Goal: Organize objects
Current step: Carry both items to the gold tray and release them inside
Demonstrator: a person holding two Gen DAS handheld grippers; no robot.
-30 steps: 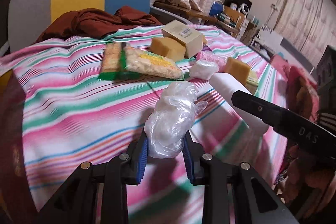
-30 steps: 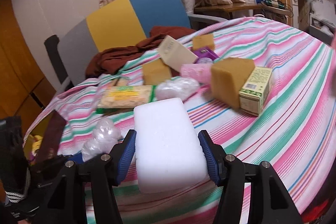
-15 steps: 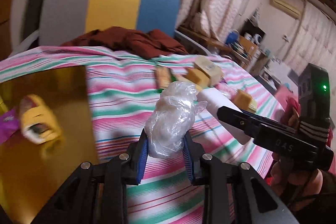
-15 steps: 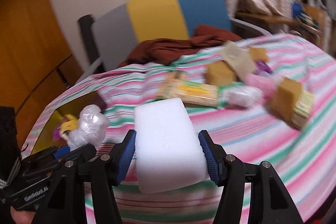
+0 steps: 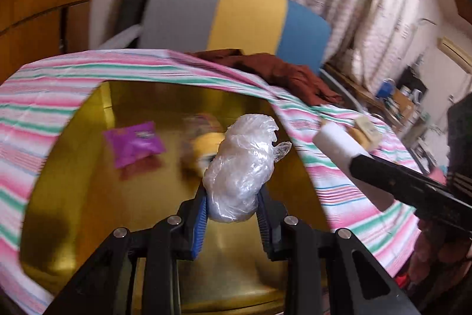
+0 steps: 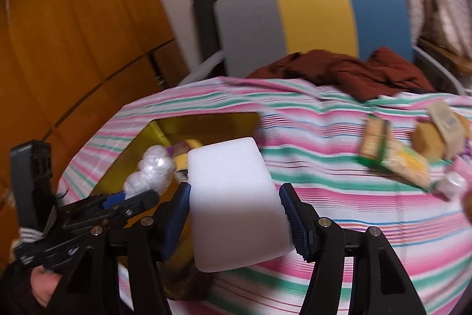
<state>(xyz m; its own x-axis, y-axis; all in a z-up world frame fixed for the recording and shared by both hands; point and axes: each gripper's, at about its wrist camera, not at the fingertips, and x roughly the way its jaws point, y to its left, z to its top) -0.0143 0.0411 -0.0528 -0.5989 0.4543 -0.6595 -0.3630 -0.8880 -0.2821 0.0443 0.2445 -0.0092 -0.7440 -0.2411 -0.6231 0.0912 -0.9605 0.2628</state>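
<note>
Behind the worktop [image 5: 38,108] with striped cloth, a grey, yellow and blue chair [image 6: 312,19] carrying a brown cloth [image 6: 348,73]. Sunk into the worktop, a golden bin [image 5: 88,197] holding a purple packet [image 5: 134,142] and a blurred yellow thing. Above the bin, left gripper [image 5: 231,214] closed on a clear plastic bundle [image 5: 242,167]. Just beside, right gripper [image 6: 236,214] clamping a white foam block [image 6: 233,202] over the bin edge. Further right, scattered packets and boxes [image 6: 395,161].

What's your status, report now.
Left gripper shut on plastic-wrapped bundle, over gold bin. Right gripper shut on white foam block, beside bin. Purple packet inside; drop clear.
</note>
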